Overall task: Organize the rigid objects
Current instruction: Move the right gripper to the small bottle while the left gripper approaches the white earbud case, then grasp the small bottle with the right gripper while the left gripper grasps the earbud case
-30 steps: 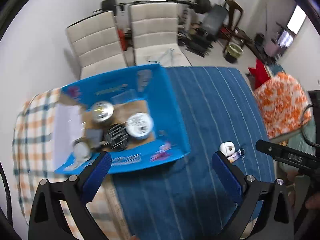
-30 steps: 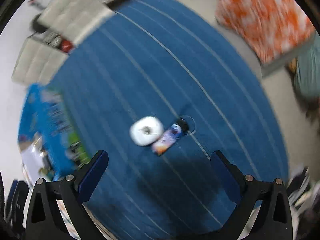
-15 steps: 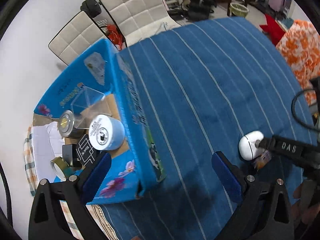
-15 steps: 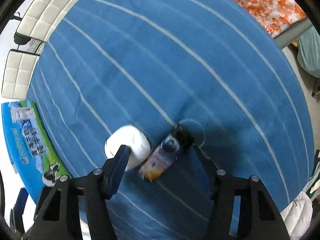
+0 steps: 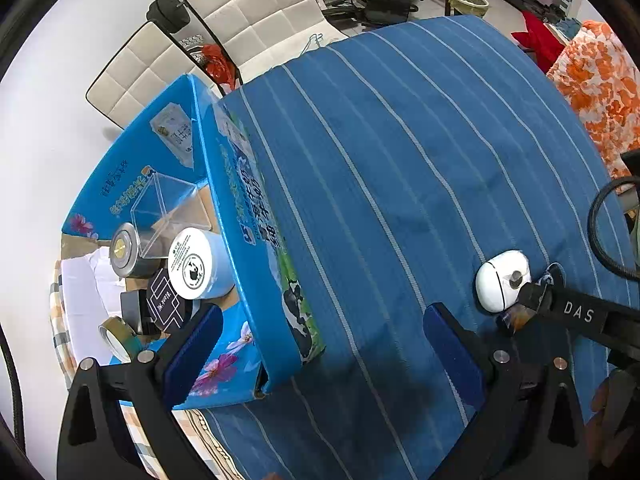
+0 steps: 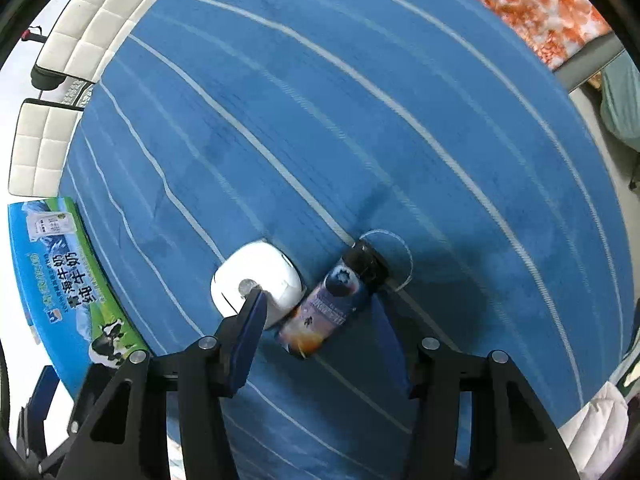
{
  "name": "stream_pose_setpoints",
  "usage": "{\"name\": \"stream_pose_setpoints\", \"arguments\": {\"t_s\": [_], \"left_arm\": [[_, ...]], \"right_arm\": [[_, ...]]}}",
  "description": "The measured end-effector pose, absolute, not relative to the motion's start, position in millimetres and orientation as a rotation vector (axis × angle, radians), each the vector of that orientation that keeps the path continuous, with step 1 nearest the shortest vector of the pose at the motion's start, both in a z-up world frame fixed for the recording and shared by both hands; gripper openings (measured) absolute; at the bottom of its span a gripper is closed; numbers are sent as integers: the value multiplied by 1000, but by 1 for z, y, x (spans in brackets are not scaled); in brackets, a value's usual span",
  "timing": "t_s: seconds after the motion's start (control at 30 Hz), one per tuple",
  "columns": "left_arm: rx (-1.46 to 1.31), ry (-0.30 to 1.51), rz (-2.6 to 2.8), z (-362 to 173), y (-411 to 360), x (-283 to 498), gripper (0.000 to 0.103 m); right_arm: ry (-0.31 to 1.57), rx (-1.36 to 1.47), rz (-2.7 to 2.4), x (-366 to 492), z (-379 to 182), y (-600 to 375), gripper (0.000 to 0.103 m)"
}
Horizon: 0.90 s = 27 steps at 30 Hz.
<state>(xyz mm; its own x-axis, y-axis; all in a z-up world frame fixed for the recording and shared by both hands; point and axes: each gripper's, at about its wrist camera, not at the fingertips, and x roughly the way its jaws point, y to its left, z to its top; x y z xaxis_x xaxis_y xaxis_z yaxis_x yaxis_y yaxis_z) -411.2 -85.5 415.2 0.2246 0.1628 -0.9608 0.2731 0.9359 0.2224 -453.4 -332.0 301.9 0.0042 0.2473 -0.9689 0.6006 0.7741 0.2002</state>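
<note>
- Right gripper [image 6: 316,320] has come down over the small bottle [image 6: 334,308] lying on the bench [image 6: 360,100]; a second ago it hung higher, with both the bottle and the white case well ahead of the fingers.
- Its jaws have just been closing, from wide to about bottle width, and the bottle lies between them. Left pad overlaps the white rounded case [image 6: 256,280], which touches the bottle's side; right pad sits along the bottle's other flank. Can't confirm firm pad contact, so I read it as not yet gripping.
- Risk, my read: the left finger could catch the case instead of seating cleanly on the bottle.
- Left gripper [image 5: 320,344] is wide open, holding nothing. It has swung from above the box toward the bench and now straddles the near corner of the blue carton [image 5: 248,240].
- Meaning: pick of the bottle is in progress, and the carton looks like the drop target. It already holds a white-lidded tub [image 5: 200,264], a metal tin [image 5: 128,252], a clear plastic box [image 5: 168,208] and a tape roll [image 5: 120,338].
- Readable text: "DAS" on the right gripper's finger in the left view; "纯牛奶" on the carton with a cow graphic; "Blank ME" on a black lid [image 5: 166,300] inside. The bottle label shows a blueberry picture, its text too blurred to read.
</note>
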Motion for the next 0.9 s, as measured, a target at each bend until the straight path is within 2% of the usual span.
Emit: {"name": "stream_pose_setpoints", "arguments": {"t_s": [0.17,0.27,0.5,0.6,0.73,0.77,0.8,0.9], "left_arm": [[403,1357,-87,412,-90,-410,103],[408,1356,-92,415,-91,-410,103],[419,1362,-96,412,-95,-411,103],[422,1366,-99,413,-96,-411,103],[428,1355,-99,416,-96,-410,103],[421,1356,-100,417,-96,-410,103],[417,1359,-98,416,-96,-409,103],[426,1367,-100,413,-98,-410,103]], "right_arm": [[1599,716,-352,-464,300,-332,57],[1552,827,-335,-467,296,-339,57],[1616,774,-381,-466,291,-334,56],[1558,850,-365,-460,291,-332,56],[1611,712,-381,-442,293,-316,55],[1631,663,-375,-437,293,-309,51],[1647,612,-365,-433,294,-304,38],[1697,492,-246,-433,294,-300,27]]}}
